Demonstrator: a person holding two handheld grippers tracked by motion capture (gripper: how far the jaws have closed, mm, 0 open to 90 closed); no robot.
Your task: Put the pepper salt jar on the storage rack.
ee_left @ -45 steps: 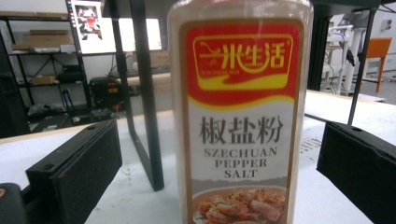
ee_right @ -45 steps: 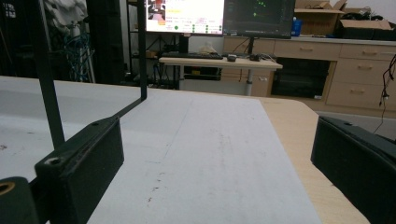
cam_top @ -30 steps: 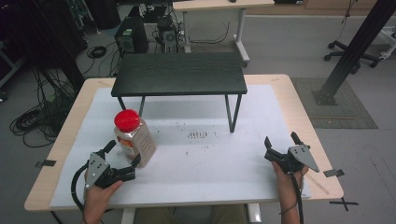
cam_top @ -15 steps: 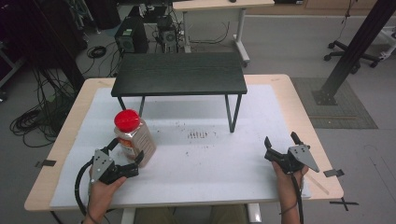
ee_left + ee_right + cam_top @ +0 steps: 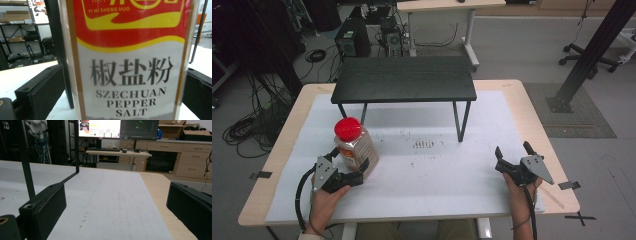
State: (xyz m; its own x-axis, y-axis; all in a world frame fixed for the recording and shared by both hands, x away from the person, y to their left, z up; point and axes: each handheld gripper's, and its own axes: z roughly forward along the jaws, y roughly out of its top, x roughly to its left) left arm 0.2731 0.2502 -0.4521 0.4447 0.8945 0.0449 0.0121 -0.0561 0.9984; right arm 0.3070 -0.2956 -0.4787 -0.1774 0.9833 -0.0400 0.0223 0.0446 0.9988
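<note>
A clear jar of Szechuan pepper salt (image 5: pixel 354 145) with a red lid stands upright on the white mat, near the table's left front. My left gripper (image 5: pixel 349 159) is open, one jaw on each side of the jar's lower body. In the left gripper view the jar's label (image 5: pixel 130 62) stands close up between the two black jaws, and I cannot tell whether the pads touch it. My right gripper (image 5: pixel 513 150) rests open at the right front of the table. Nothing lies between its jaws (image 5: pixel 116 207).
A low black table (image 5: pixel 404 80) on thin legs stands at the back middle of the white mat (image 5: pixel 437 170). Dark specks (image 5: pixel 424 145) mark the mat's centre. One leg (image 5: pixel 25 157) rises left of my right gripper. The wooden tabletop's edge (image 5: pixel 557 165) lies just right of that gripper.
My left gripper has slid forward and right until its jaws straddle the jar. The jar and the right gripper have stayed put.
</note>
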